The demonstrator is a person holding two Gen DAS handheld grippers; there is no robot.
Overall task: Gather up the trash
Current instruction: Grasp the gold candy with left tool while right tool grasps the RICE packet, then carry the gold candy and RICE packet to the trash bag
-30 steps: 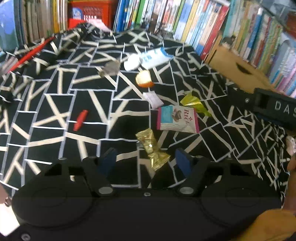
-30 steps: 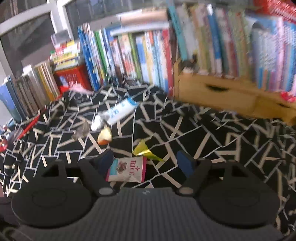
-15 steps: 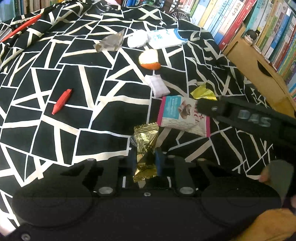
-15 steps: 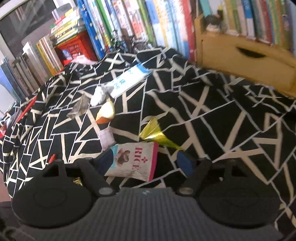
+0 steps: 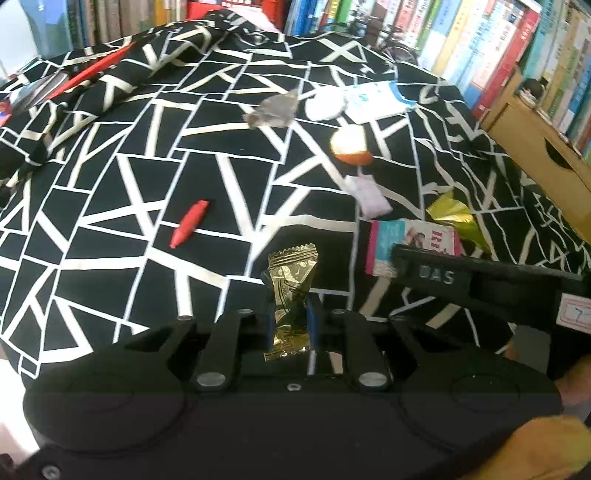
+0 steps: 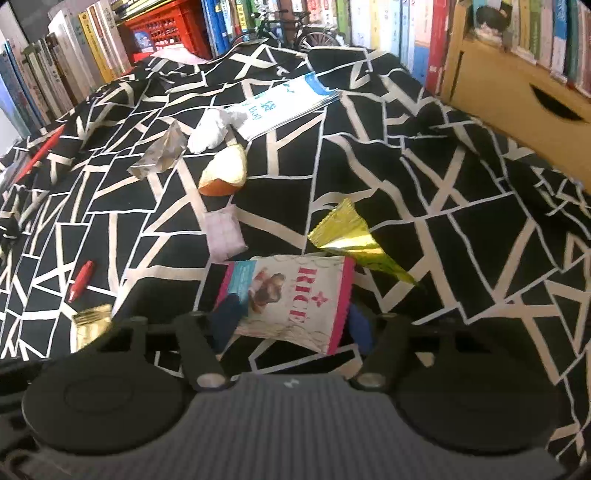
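Observation:
Trash lies scattered on a black-and-white patterned cloth (image 5: pixel 110 206). My left gripper (image 5: pixel 290 321) is shut on a gold candy wrapper (image 5: pixel 291 273), which stands up between the pads. My right gripper (image 6: pixel 291 325) is open, its blue pads flanking a pink-edged rice snack packet (image 6: pixel 291 295) that also shows in the left wrist view (image 5: pixel 410 240). Just beyond the packet lie a yellow-green foil wrapper (image 6: pixel 347 236), a small white sachet (image 6: pixel 223 236) and an orange peel piece (image 6: pixel 223 173). Farther back are a crumpled tissue (image 6: pixel 210 129), a silver wrapper (image 6: pixel 159 155) and a blue-white packet (image 6: pixel 288 103).
A red pen cap (image 5: pixel 190 223) lies left of the gold wrapper, and a red pen (image 5: pixel 92 70) at the far left. Rows of books and a red crate (image 6: pixel 162 33) line the back. A wooden drawer box (image 6: pixel 509 92) stands at the right.
My left gripper shut on the gold wrapper and raised it off the cloth. My right gripper moved down and forward until its pads flank the rice packet.

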